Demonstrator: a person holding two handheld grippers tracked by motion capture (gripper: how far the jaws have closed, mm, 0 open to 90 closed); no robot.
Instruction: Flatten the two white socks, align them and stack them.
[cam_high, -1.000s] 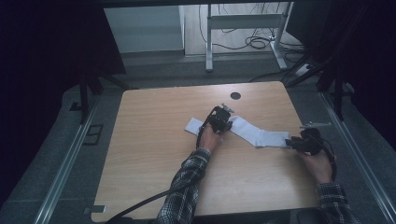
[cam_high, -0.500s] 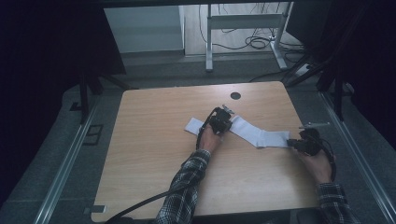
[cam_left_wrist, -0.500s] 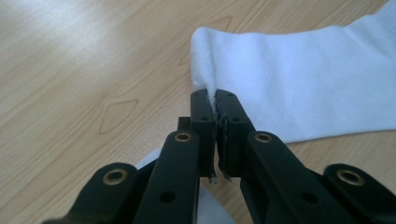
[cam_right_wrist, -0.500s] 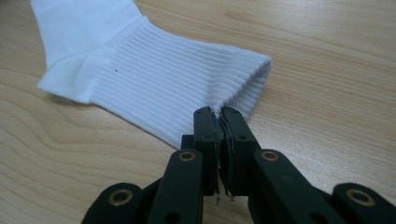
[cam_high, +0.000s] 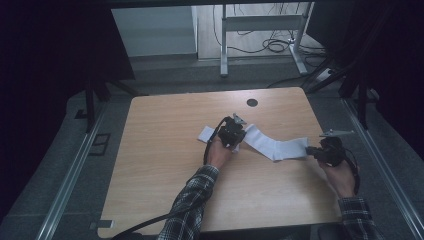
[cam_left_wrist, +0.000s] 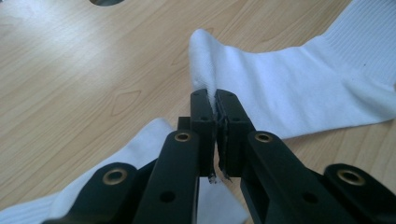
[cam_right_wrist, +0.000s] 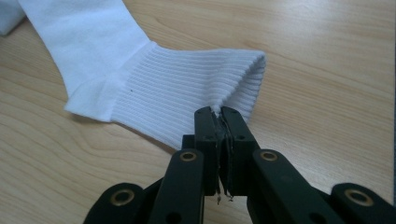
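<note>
White sock (cam_high: 272, 145) lies stretched across the middle-right of the wooden counter (cam_high: 165, 165), bent in a shallow V. A second white piece (cam_high: 206, 134) sticks out to the left of my left hand-held gripper (cam_high: 233, 136); can't tell if it's another sock or part of the same one.

My left hand-held gripper is clenched on a pinched-up fold of the sock (cam_left_wrist: 289, 88), fabric squeezed between the pads. The left gripper view shows that fold raised off the wood, plus more white fabric (cam_left_wrist: 140, 154) under the jaws; from the high view this pinch is hidden under the gripper body.

My right hand-held gripper (cam_high: 320, 151) is clamped on the ribbed cuff end (cam_right_wrist: 187, 93), jaws just finished closing, cloth caught at the tips (cam_right_wrist: 219, 116). Ribbing and a tiny dark speck are readable in the right gripper view, not from above.

The high view adds the round dark hole (cam_high: 252, 102) near the counter's far edge, my plaid sleeves (cam_high: 192, 200), and cables on the floor beyond.
</note>
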